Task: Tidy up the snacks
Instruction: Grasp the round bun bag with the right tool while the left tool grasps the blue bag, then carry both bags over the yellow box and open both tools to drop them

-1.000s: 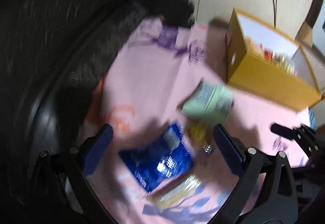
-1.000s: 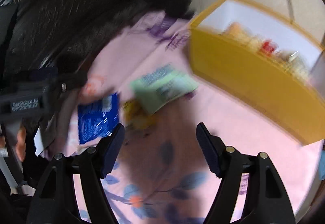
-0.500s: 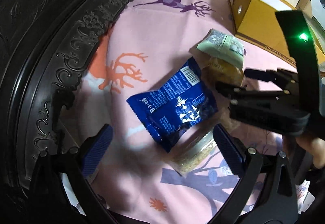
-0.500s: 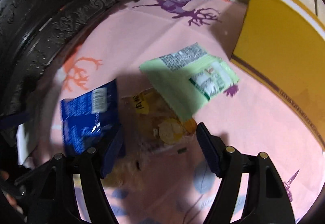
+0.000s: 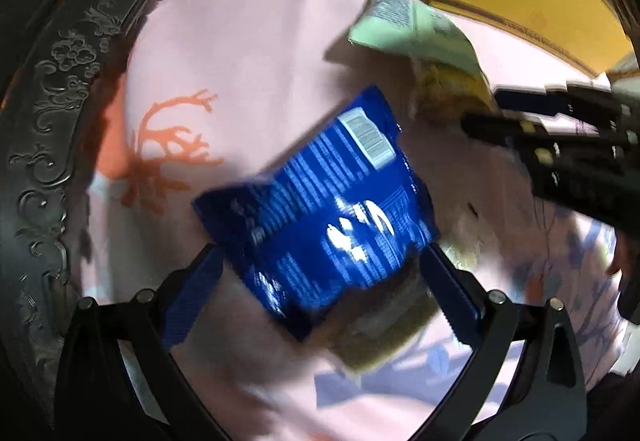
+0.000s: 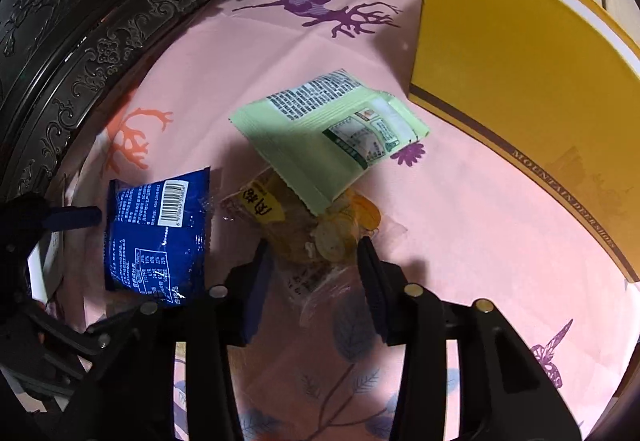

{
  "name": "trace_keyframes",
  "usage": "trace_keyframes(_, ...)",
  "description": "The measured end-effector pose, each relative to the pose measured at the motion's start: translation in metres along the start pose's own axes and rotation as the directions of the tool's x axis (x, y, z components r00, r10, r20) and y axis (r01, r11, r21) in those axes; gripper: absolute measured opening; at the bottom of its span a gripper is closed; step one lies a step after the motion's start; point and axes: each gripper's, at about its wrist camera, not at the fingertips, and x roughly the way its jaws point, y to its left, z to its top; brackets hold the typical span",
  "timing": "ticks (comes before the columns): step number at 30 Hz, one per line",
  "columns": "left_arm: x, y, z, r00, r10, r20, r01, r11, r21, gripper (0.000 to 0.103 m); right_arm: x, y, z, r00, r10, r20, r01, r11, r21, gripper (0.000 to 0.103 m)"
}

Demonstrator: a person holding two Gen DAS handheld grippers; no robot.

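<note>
On the pink printed cloth lie a blue snack packet, a pale green packet and a clear packet of yellow snacks, partly under the green one. My left gripper points down over the blue packet, jaws wide, one fingertip at each side of it and no pad pressing. A tan clear packet pokes out from under the blue one. My right gripper straddles the clear packet's near end, and its jaws are closing around the wrapper.
A tall yellow box stands on the cloth to the right, close behind the green packet. A dark carved wooden rim curves along the left and back. The right gripper's body reaches in from the right in the left wrist view.
Both grippers have dropped closer to the packets. The blue packet now sits between the left fingertips. The right jaws have narrowed around the clear packet.
</note>
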Motion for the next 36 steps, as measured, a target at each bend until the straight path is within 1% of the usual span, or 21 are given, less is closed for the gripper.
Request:
trace_keyframes(3, 0.008, -0.002, 0.008, 1.000, 0.009, 0.022, -0.010, 0.999, 0.053, 0.101, 0.002, 0.003, 0.001, 1.000, -0.012, 0.004, 0.012, 1.000, -0.009, 0.047)
trace_keyframes(5, 0.014, -0.008, 0.011, 0.999, -0.007, 0.034, 0.005, 0.997, 0.078, 0.100, 0.005, 0.004, 0.002, 1.000, -0.014, 0.008, 0.014, 1.000, -0.010, 0.048)
trace_keyframes(6, 0.016, -0.011, 0.009, 0.999, -0.006, 0.042, 0.003, 0.996, 0.084, 0.097, 0.005, 0.004, 0.002, 1.000, -0.014, 0.008, 0.015, 1.000, -0.010, 0.051)
trace_keyframes(7, 0.015, -0.012, 0.007, 0.999, -0.022, 0.046, 0.019, 0.997, 0.079, 0.092, 0.005, 0.003, 0.001, 1.000, -0.015, 0.004, 0.015, 1.000, -0.006, 0.053)
trace_keyframes(9, 0.014, -0.011, 0.002, 0.997, -0.050, 0.051, 0.047, 0.998, 0.046, 0.086, 0.007, -0.001, 0.002, 1.000, -0.006, 0.002, 0.006, 1.000, 0.009, 0.057)
trace_keyframes(10, 0.013, -0.013, 0.000, 0.997, -0.054, 0.055, 0.052, 0.998, 0.034, 0.082, 0.008, -0.002, 0.002, 1.000, -0.001, 0.002, 0.001, 1.000, 0.013, 0.063)
trace_keyframes(11, 0.012, -0.015, -0.001, 0.997, -0.053, 0.057, 0.052, 0.998, 0.025, 0.081, 0.010, -0.003, 0.002, 1.000, -0.012, -0.003, 0.012, 1.000, 0.018, 0.069)
trace_keyframes(12, 0.011, -0.017, -0.003, 0.997, -0.058, 0.058, 0.057, 0.998, 0.011, 0.079, 0.014, -0.004, 0.001, 0.999, -0.039, -0.026, 0.039, 0.999, 0.026, 0.076)
trace_keyframes(13, 0.010, -0.017, -0.004, 0.996, -0.060, 0.059, 0.060, 0.998, 0.007, 0.078, 0.013, -0.003, 0.001, 0.999, -0.035, -0.004, 0.035, 0.999, 0.013, 0.078)
trace_keyframes(15, 0.007, -0.024, -0.007, 0.997, -0.053, 0.061, 0.052, 0.999, 0.012, 0.076, 0.015, 0.002, 0.000, 0.998, -0.057, -0.003, 0.057, 0.998, -0.013, 0.079)
trace_keyframes(17, 0.004, -0.026, -0.010, 0.996, -0.056, 0.064, 0.056, 0.998, 0.001, 0.072, 0.015, 0.007, -0.001, 0.996, -0.084, 0.007, 0.084, 0.996, -0.039, 0.073)
trace_keyframes(18, 0.002, -0.026, -0.010, 0.996, -0.058, 0.067, 0.059, 0.998, -0.010, 0.069, 0.014, 0.008, -0.002, 0.995, -0.100, 0.017, 0.101, 0.994, -0.052, 0.060)
trace_keyframes(19, 0.000, -0.024, -0.011, 0.996, -0.061, 0.069, 0.063, 0.998, -0.020, 0.066, 0.012, 0.009, -0.001, 0.995, -0.096, 0.025, 0.097, 0.993, -0.063, 0.051)
trace_keyframes(20, -0.002, -0.024, -0.012, 0.995, -0.067, 0.071, 0.070, 0.997, -0.028, 0.065, 0.010, 0.008, -0.001, 0.996, -0.086, 0.020, 0.087, 0.994, -0.058, 0.051)
trace_keyframes(22, -0.006, -0.025, -0.016, 0.994, -0.084, 0.073, 0.087, 0.995, -0.040, 0.062, 0.003, 0.007, -0.003, 0.995, -0.094, 0.032, 0.095, 0.994, -0.058, 0.050)
trace_keyframes(26, -0.013, -0.035, -0.019, 0.992, -0.105, 0.077, 0.107, 0.994, -0.022, 0.061, -0.012, 0.000, -0.016, 0.996, -0.079, 0.040, 0.080, 0.996, -0.031, 0.050)
trace_keyframes(31, -0.028, -0.061, -0.018, 0.986, -0.137, 0.099, 0.133, 0.990, 0.053, 0.060, -0.038, -0.014, -0.045, 0.994, -0.082, 0.066, 0.082, 0.997, 0.005, 0.049)
trace_keyframes(34, -0.036, -0.077, -0.016, 0.983, -0.152, 0.105, 0.143, 0.986, 0.090, 0.060, -0.059, -0.025, -0.062, 0.990, -0.101, 0.095, 0.099, 0.995, 0.029, 0.049)
trace_keyframes(36, -0.041, -0.084, -0.015, 0.981, -0.164, 0.105, 0.153, 0.983, 0.102, 0.060, -0.073, -0.035, -0.071, 0.984, -0.129, 0.121, 0.123, 0.991, 0.055, 0.049)
